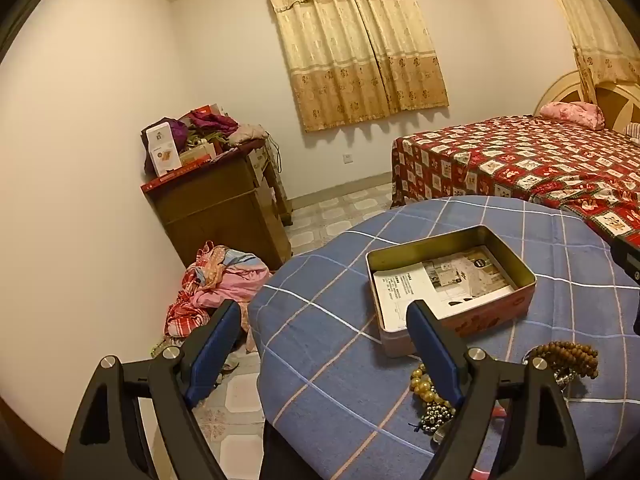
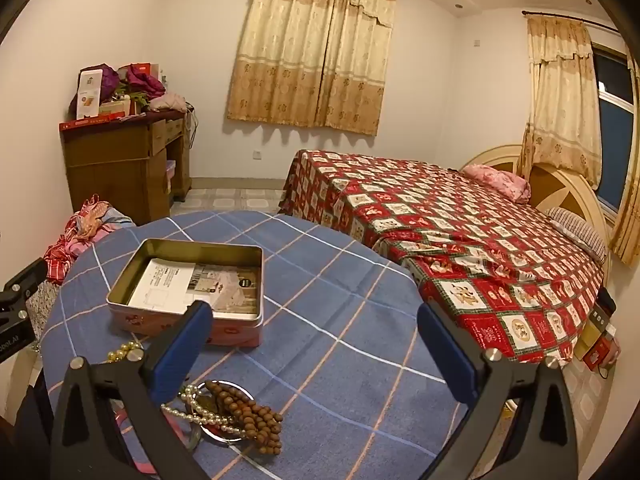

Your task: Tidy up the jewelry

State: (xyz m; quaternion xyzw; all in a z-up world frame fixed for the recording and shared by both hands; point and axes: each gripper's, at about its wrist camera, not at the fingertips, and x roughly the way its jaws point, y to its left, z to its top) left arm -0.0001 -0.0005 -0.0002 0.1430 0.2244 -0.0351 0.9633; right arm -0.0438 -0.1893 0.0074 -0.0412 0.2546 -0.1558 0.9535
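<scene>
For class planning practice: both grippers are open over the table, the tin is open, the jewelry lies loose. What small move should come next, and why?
Probably lower the right gripper onto the brown bead strand: it lies nearest, both grippers are empty, and the tin holds only a leaflet.

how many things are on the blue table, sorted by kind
Tin boxes: 1, the open tin with a leaflet inside
Brown wooden bead strings: 1
White pearl strings: 1
Gold bead strings: 1
Dark metallic bead strings: 1
Small plates under the beads: 1
Total: 6 on the table, leaflet not counted; tangled strands may hide more.
</scene>
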